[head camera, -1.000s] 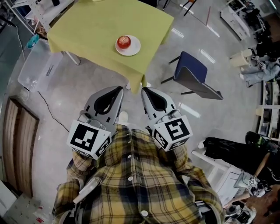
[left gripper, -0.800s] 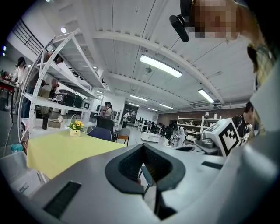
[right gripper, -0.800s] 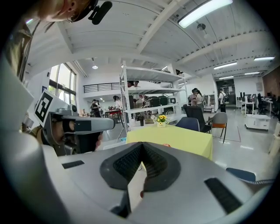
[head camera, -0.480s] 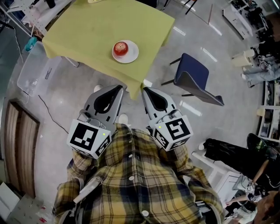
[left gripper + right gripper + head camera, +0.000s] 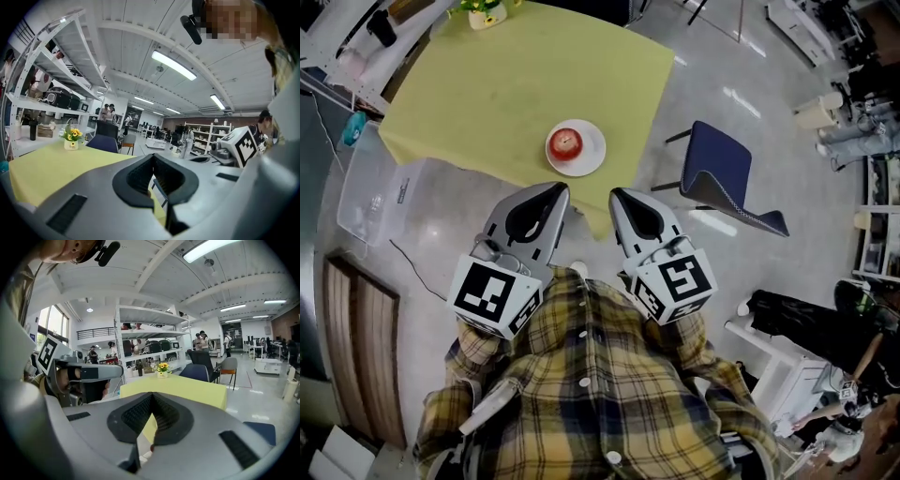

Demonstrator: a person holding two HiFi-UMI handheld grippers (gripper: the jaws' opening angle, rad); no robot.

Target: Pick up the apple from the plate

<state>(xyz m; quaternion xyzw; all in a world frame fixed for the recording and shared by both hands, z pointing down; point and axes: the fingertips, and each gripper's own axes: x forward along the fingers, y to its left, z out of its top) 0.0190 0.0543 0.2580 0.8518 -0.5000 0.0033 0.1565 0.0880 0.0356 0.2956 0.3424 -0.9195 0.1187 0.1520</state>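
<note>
A red apple (image 5: pixel 567 142) sits on a small white plate (image 5: pixel 590 155) near the front corner of a table with a yellow cloth (image 5: pixel 516 84). In the head view both grippers are held side by side in front of a plaid shirt, pointing at the table. The left gripper (image 5: pixel 560 188) is shut and empty, its tip just short of the table's edge, below the plate. The right gripper (image 5: pixel 618 194) is also shut and empty, near the table's corner. The left gripper view shows its own shut jaws (image 5: pixel 153 159) over the yellow table (image 5: pixel 42 173); the right gripper view shows the same (image 5: pixel 151 397).
A blue chair (image 5: pixel 722 173) stands on the floor right of the table. A small pot of yellow flowers (image 5: pixel 485 11) sits at the table's far edge. A clear plastic box (image 5: pixel 370 187) lies on the floor at the left, with metal shelving (image 5: pixel 140 333) behind the table.
The table, plate and apple have come closer and lower in the head view. Both grippers have moved forward with the person up to the table's front edge, still shut.
</note>
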